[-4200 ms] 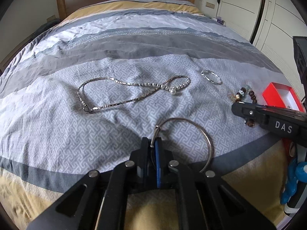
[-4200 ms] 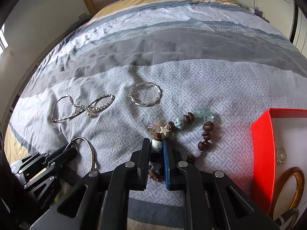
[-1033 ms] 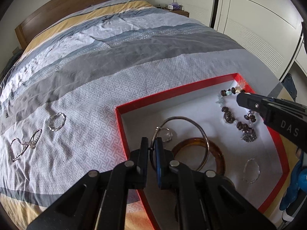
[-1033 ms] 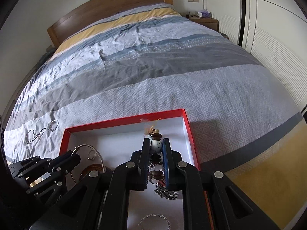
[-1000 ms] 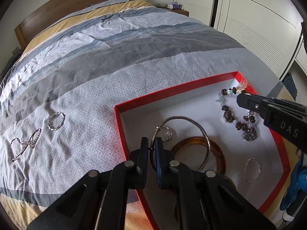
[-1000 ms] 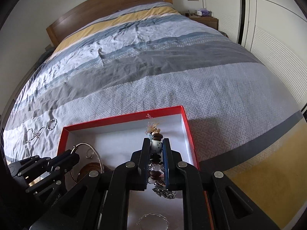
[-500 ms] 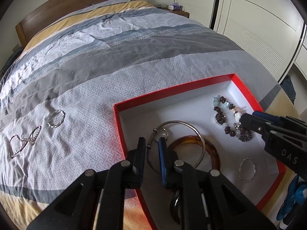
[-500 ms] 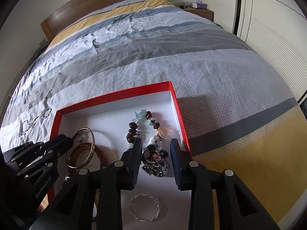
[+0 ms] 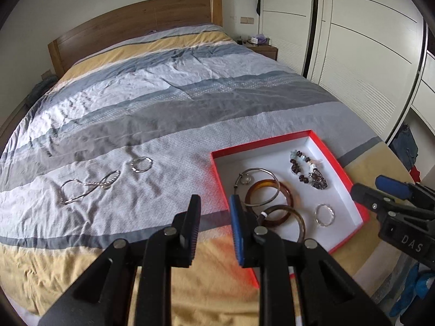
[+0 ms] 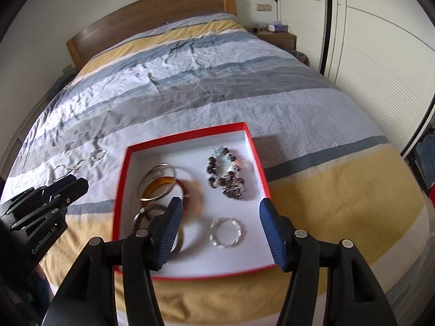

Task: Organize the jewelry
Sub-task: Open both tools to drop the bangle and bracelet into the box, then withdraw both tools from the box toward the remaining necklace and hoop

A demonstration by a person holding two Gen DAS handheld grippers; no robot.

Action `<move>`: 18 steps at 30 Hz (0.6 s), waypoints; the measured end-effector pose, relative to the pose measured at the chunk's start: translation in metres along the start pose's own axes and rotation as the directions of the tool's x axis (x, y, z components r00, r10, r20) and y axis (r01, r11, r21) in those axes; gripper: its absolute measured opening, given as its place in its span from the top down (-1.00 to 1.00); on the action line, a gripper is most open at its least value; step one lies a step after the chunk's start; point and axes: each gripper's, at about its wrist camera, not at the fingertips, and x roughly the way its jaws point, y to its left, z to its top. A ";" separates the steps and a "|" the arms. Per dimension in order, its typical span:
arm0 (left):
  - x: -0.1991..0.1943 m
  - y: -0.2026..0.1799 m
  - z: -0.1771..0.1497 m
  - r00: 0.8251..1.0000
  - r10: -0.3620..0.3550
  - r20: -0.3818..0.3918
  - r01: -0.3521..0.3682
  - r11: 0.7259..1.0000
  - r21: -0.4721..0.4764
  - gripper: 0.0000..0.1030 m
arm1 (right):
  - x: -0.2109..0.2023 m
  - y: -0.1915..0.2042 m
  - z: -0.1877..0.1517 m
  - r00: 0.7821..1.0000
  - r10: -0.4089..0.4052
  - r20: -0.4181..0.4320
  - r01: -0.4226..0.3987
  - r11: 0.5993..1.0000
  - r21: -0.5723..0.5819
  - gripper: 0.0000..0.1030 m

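A red box (image 9: 288, 137) with a white floor lies on the bed; it also shows in the right wrist view (image 10: 187, 134). Inside lie a silver hoop (image 9: 258, 187), two amber bangles (image 9: 288, 190), a beaded bracelet (image 9: 307, 168) and a twisted silver ring (image 9: 323, 214). A silver necklace (image 9: 89, 184) and a twisted silver bracelet (image 9: 141, 164) lie on the bedspread to the left. My left gripper (image 9: 213, 214) is open and empty above the box's left edge. My right gripper (image 10: 220, 225) is open wide and empty above the box's near part.
The bed has a striped grey, blue and yellow cover (image 9: 163, 87) and a wooden headboard (image 9: 130, 31). White wardrobe doors (image 9: 353, 54) stand on the right. A nightstand (image 9: 261, 46) sits by the headboard.
Both grippers opened and pulled back and up. The silver hoop left my left gripper and the beaded bracelet left my right gripper; both now lie in the red box.
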 end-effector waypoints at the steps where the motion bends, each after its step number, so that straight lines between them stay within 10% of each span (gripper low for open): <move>1: -0.013 0.004 -0.004 1.000 0.011 0.012 -0.011 1.000 -0.005 0.60 | -0.010 0.005 -0.004 1.000 0.004 0.011 -0.004 1.000 -0.004 -0.26; 7: -0.082 0.026 -0.027 0.995 0.067 0.073 -0.065 0.997 -0.030 0.60 | -0.063 0.038 -0.030 0.996 0.043 0.072 -0.039 0.998 -0.049 -0.74; 18: -0.165 0.064 -0.087 0.978 0.151 0.142 -0.144 0.988 -0.058 0.60 | -0.130 0.094 -0.080 0.990 0.097 0.102 -0.080 0.984 -0.160 -0.95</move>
